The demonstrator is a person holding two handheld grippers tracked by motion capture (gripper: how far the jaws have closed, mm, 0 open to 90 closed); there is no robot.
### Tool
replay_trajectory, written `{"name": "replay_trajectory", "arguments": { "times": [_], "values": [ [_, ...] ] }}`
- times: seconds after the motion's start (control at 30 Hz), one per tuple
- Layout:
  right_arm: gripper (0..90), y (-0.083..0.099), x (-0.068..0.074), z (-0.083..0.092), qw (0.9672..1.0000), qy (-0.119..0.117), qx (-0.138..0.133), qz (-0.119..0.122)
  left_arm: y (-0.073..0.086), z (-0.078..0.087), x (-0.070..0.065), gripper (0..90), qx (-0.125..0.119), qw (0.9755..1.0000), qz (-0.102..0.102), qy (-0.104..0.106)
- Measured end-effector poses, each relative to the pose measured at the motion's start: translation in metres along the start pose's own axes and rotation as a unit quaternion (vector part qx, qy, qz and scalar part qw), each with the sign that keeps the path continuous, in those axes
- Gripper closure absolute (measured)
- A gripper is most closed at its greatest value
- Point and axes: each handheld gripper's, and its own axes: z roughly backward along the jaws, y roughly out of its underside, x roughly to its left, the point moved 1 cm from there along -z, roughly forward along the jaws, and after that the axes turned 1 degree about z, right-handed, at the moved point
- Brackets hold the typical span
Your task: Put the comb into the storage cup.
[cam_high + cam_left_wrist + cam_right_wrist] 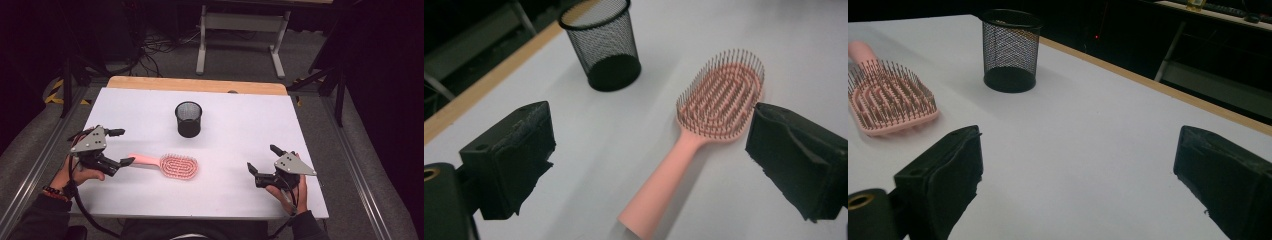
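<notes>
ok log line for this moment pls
left tongs: open, at brush handle | right tongs: open, idle | pink hairbrush: flat on table | mesh cup: upright, apart

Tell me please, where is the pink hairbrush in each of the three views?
High view: pink hairbrush lies left of centre, below the black mesh cup.
Left gripper view: centre-right, handle nearest.
Right gripper view: far left.
The cup is the shared landmark.

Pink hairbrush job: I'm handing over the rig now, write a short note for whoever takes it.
Left hand-held gripper: open, jaws either side of the pink hairbrush handle, not gripping.
Right hand-held gripper: open, holding nothing, apart from both things.
Hairbrush lies flat on the white table, bristles up; the black mesh cup stands upright behind it.
Done: approach only.
Left: probably grasp the handle and put the brush in the cup.
</notes>
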Motion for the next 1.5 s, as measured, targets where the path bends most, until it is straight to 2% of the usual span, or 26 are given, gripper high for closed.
{"name": "replay_trajectory", "arguments": {
  "times": [0.07, 0.1, 0.2, 0.37, 0.4, 0.5, 0.53, 0.6, 0.63, 0.7, 0.73, 0.77, 0.8, 0.83, 0.87, 0.93, 0.97, 1.0, 1.03, 1.07, 1.13, 1.23, 1.37, 1.5],
  "values": [
    [6.6, 0.001, -0.001, 0.0, 1.0, 0.0, 0.003, -0.004, -0.002, -0.008, 0.001, 8.1, 0.033, 0.9991, -0.015, 0.025],
    [6.5, 0.001, -0.002, 0.0, 1.0, -0.002, 0.005, -0.005, -0.003, -0.014, 0.002, 9.2, 0.054, 0.9975, -0.019, 0.041],
    [6.9, 0.001, -0.003, -0.001, 0.9998, -0.012, 0.007, -0.014, -0.005, -0.028, 0.005, 9.7, 0.09, 0.9937, -0.03, 0.061],
    [7.0, 0.003, -0.006, -0.006, 0.999, -0.028, 0.015, -0.031, -0.007, -0.052, 0.012, 12.1, 0.146, 0.9843, -0.04, 0.091],
    [7.0, 0.003, -0.006, -0.007, 0.9989, -0.029, 0.014, -0.036, -0.008, -0.062, 0.014, 12.1, 0.164, 0.9813, -0.04, 0.093],
    [6.9, 0.009, -0.002, -0.012, 0.999, -0.029, 0.032, -0.012, -0.009, -0.078, 0.015, 13.5, 0.197, 0.9742, -0.052, 0.098],
    [6.9, 0.011, 0.0, -0.014, 0.9988, -0.03, 0.037, -0.007, -0.009, -0.082, 0.014, 13.4, 0.206, 0.9721, -0.049, 0.101],
    [6.9, 0.013, 0.003, -0.017, 0.9982, -0.032, 0.05, 0.004, -0.011, -0.091, 0.013, 13.0, 0.225, 0.9667, -0.056, 0.108],
    [6.9, 0.013, 0.005, -0.017, 0.9981, -0.035, 0.05, 0.004, -0.012, -0.093, 0.012, 12.8, 0.239, 0.9629, -0.054, 0.114],
    [6.9, 0.012, 0.007, -0.016, 0.9982, -0.041, 0.044, -0.001, -0.015, -0.099, 0.01, 12.8, 0.266, 0.954, -0.071, 0.118],
    [6.9, 0.011, 0.007, -0.015, 0.9982, -0.041, 0.044, 0.002, -0.017, -0.102, 0.009, 13.0, 0.283, 0.9487, -0.078, 0.118],
    [7.0, 0.011, 0.008, -0.015, 0.9981, -0.041, 0.045, 0.004, -0.018, -0.105, 0.009, 13.4, 0.294, 0.9447, -0.077, 0.124],
    [7.2, 0.01, 0.008, -0.014, 0.9981, -0.043, 0.044, 0.002, -0.02, -0.107, 0.01, 14.9, 0.3, 0.9416, -0.085, 0.128],
    [7.3, 0.01, 0.007, -0.014, 0.998, -0.045, 0.043, -0.001, -0.021, -0.11, 0.01, 16.8, 0.305, 0.9399, -0.082, 0.129],
    [7.3, 0.01, 0.007, -0.013, 0.9981, -0.043, 0.044, -0.001, -0.022, -0.113, 0.011, 17.2, 0.314, 0.9364, -0.088, 0.129],
    [7.4, 0.01, 0.005, -0.012, 0.9982, -0.044, 0.04, -0.003, -0.023, -0.119, 0.012, 17.4, 0.325, 0.9315, -0.089, 0.136],
    [7.4, 0.01, 0.005, -0.012, 0.9982, -0.043, 0.04, -0.004, -0.022, -0.121, 0.011, 18.4, 0.328, 0.9306, -0.089, 0.137],
    [7.4, 0.01, 0.005, -0.012, 0.9983, -0.042, 0.041, -0.002, -0.022, -0.125, 0.011, 19.0, 0.335, 0.9274, -0.09, 0.141],
    [7.4, 0.01, 0.005, -0.012, 0.9983, -0.042, 0.041, -0.002, -0.022, -0.125, 0.011, 19.9, 0.335, 0.9274, -0.09, 0.141],
    [7.4, 0.01, 0.005, -0.012, 0.9982, -0.044, 0.041, -0.001, -0.021, -0.131, 0.01, 20.1, 0.345, 0.9238, -0.092, 0.139],
    [7.5, 0.01, 0.005, -0.012, 0.9981, -0.044, 0.044, 0.003, -0.022, -0.133, 0.012, 17.9, 0.344, 0.9242, -0.084, 0.143],
    [7.5, 0.01, 0.005, -0.012, 0.9984, -0.04, 0.04, 0.005, -0.024, -0.136, 0.013, 21.2, 0.351, 0.9185, -0.091, 0.159],
    [7.9, 0.013, 0.005, -0.013, 0.998, -0.038, 0.05, 0.009, -0.028, -0.136, 0.012, 33.8, 0.355, 0.9115, -0.103, 0.181],
    [8.1, 0.015, 0.006, -0.015, 0.9974, -0.04, 0.058, 0.011, -0.031, -0.135, 0.008, 43.0, 0.365, 0.9053, -0.11, 0.188]
  ]
}}
